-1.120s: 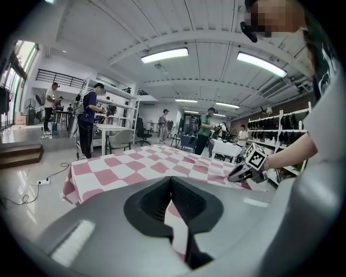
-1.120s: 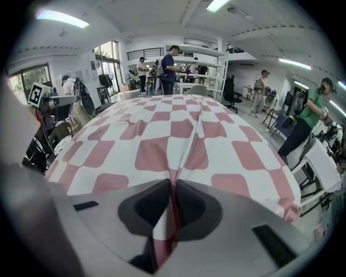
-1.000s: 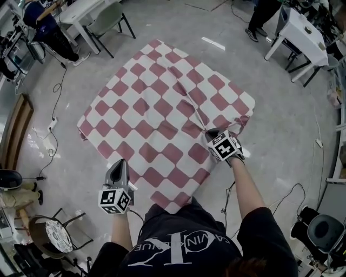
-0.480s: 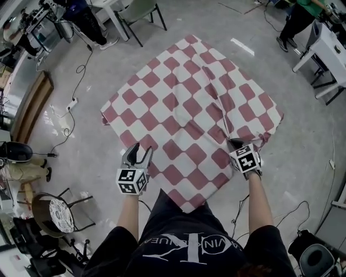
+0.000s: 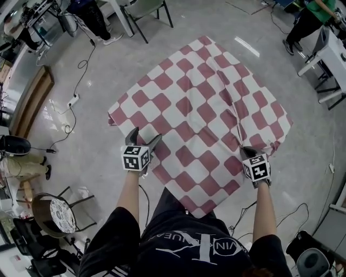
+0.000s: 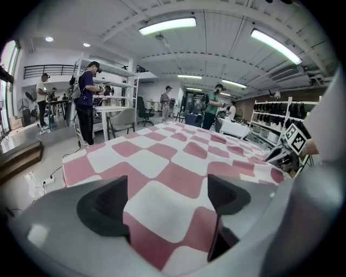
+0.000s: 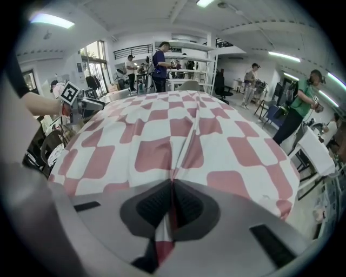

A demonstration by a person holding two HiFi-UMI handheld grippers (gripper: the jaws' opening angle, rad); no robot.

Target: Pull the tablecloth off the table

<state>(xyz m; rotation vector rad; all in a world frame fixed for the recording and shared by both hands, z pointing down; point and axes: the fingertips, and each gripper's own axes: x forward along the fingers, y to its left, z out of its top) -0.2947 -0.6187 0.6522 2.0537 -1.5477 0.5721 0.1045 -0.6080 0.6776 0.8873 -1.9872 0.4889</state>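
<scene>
The red-and-white checked tablecloth [image 5: 200, 108] lies spread over the table and hangs at its edges. My left gripper [image 5: 145, 136] is at the cloth's near left edge and its jaws are opening. In the left gripper view the left gripper [image 6: 167, 197] has checked cloth [image 6: 178, 162] showing in the wide gap, and neither pad touches it. My right gripper [image 5: 250, 153] is at the near right edge, shut on a pinched ridge of cloth. The right gripper view shows the right gripper [image 7: 172, 203] with that fold clamped, and creases running away across the tablecloth [image 7: 184, 130].
Cables trail over the grey floor at left and near right. A round-seated chair [image 5: 54, 224] stands at lower left and a grey chair [image 5: 143, 8] beyond the table. White tables [image 5: 330, 51] sit at the right, with people standing farther off.
My left gripper came in from beside the table to the cloth's near left edge and its jaws spread apart. The right gripper kept its hold on the fold.
</scene>
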